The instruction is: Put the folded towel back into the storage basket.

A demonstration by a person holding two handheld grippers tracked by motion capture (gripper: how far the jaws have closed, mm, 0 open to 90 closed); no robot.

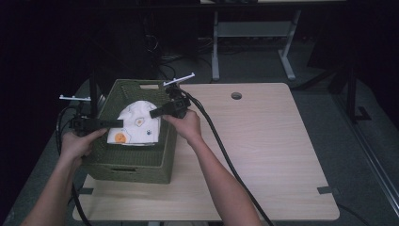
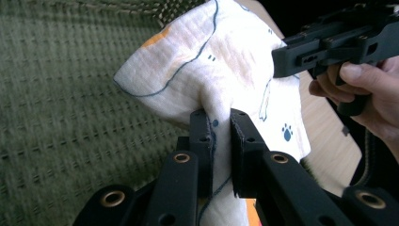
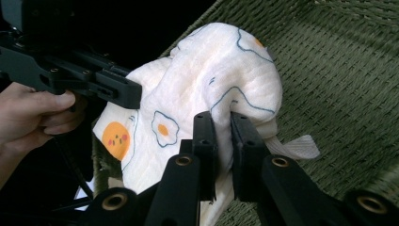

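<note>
over the basket (image 1: pixel 141 162), left gripper (image 2: pixel 220 123), right gripper (image 3: pixel 223 123) clamped on cloth (image 1: pixel 136 123)

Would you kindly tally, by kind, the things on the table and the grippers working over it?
Cloth, white with egg prints, pinched by both grippers: 1
Basket, green woven, holding the cloth: 1
Grippers, left gripper and right gripper, both shut on the cloth: 2
Total: 4
</note>
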